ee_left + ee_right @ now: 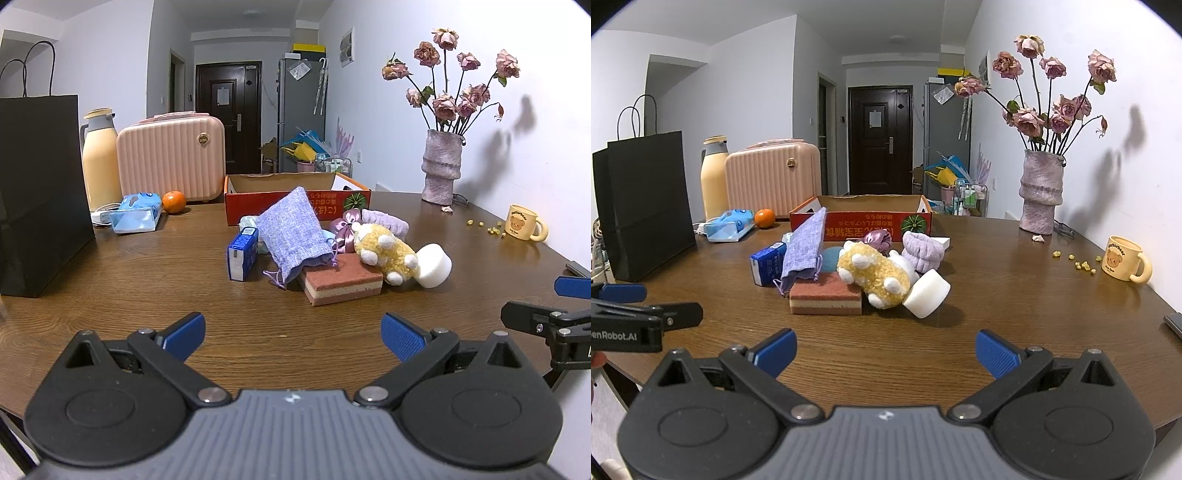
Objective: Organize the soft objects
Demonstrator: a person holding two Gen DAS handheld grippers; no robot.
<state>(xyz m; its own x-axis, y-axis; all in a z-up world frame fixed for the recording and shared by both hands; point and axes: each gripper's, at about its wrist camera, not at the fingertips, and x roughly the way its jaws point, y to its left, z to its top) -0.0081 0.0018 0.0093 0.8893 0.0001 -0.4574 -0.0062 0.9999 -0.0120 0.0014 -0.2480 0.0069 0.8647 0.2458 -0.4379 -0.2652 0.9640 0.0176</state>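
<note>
A pile of soft things lies mid-table before an open red cardboard box (295, 201) (860, 221): a purple drawstring pouch (295, 232) (805, 247), a layered brown sponge (343, 284) (825, 295), a yellow plush toy (384, 251) (875, 273), a white round sponge (434, 266) (927, 293), a lilac headband (388, 219) (921, 249), a satin scrunchie (345, 227) (877, 236) and a blue tissue pack (242, 254) (766, 264). My left gripper (293, 336) and right gripper (886, 352) are both open and empty, hovering near the table's front edge, short of the pile.
A black paper bag (40, 192), yellow thermos (99, 158), pink case (171, 158), wipes pack (135, 214) and orange (173, 201) stand at the left. A vase of dried roses (441, 166) and a yellow mug (524, 223) stand at the right by the wall.
</note>
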